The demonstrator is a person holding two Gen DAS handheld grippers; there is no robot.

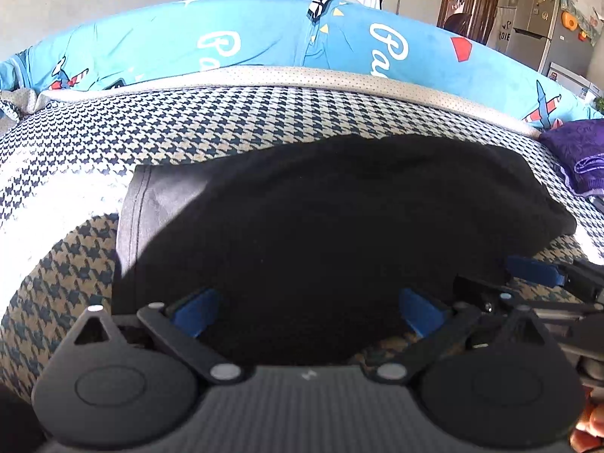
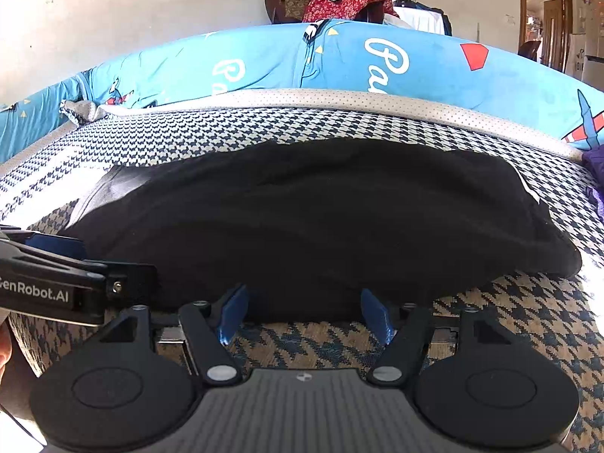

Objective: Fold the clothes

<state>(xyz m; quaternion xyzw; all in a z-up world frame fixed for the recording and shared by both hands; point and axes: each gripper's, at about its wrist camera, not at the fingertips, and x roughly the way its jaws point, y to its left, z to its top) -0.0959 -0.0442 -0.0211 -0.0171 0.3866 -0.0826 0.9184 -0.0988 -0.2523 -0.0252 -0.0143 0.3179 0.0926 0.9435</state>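
Observation:
A black garment [image 1: 332, 219] lies folded into a wide band on the houndstooth bed cover [image 1: 113, 136], its hemmed end to the left. My left gripper [image 1: 307, 311] is open at its near edge, the blue fingers [image 1: 196, 311] resting over the cloth with black fabric between them. In the right wrist view the same black garment [image 2: 321, 222] spreads across the middle. My right gripper [image 2: 304, 311] is open too, with the garment's near edge just reaching between its fingers. The right gripper [image 1: 543, 275] shows at the right of the left view, the left gripper [image 2: 56, 253] at the left of the right view.
A long blue printed pillow [image 1: 302, 41] runs along the far side of the bed. A purple cloth [image 1: 577, 154] lies at the right. Behind, a chair piled with clothes [image 2: 336, 0] stands by the wall, and a doorway [image 2: 547, 19] opens at the right.

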